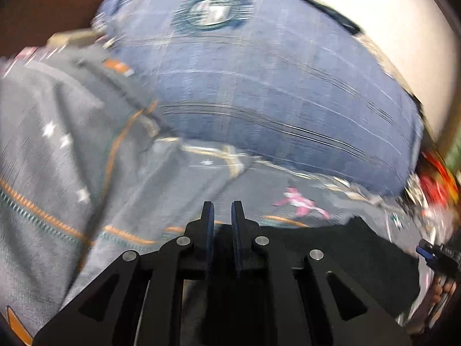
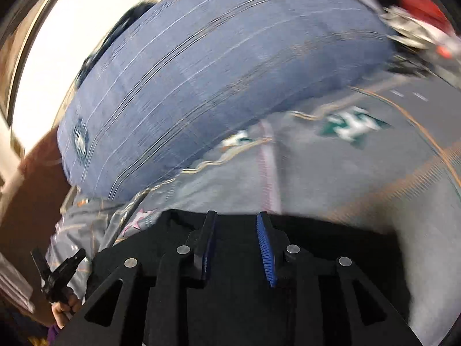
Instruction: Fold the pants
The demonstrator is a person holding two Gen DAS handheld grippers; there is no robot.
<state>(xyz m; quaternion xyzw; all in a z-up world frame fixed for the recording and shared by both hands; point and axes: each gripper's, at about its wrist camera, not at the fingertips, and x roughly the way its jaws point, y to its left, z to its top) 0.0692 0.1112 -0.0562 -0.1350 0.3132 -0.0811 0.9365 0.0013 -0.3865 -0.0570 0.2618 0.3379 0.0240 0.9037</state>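
Blurrily, an unreadable round logo is showing on the blue plaid pillow (image 1: pixel 259 80); black pants (image 2: pixel 245 302) are lying under both grippers (left gripper (image 1: pixel 222 210) nearly together, right gripper (image 2: pixel 236 219) apart), only the left view catching pink print (image 1: pixel 299 200).

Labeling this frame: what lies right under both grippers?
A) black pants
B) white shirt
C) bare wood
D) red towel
A: dark black pants lie beneath the right gripper and the left gripper, on a grey patterned bedspread.
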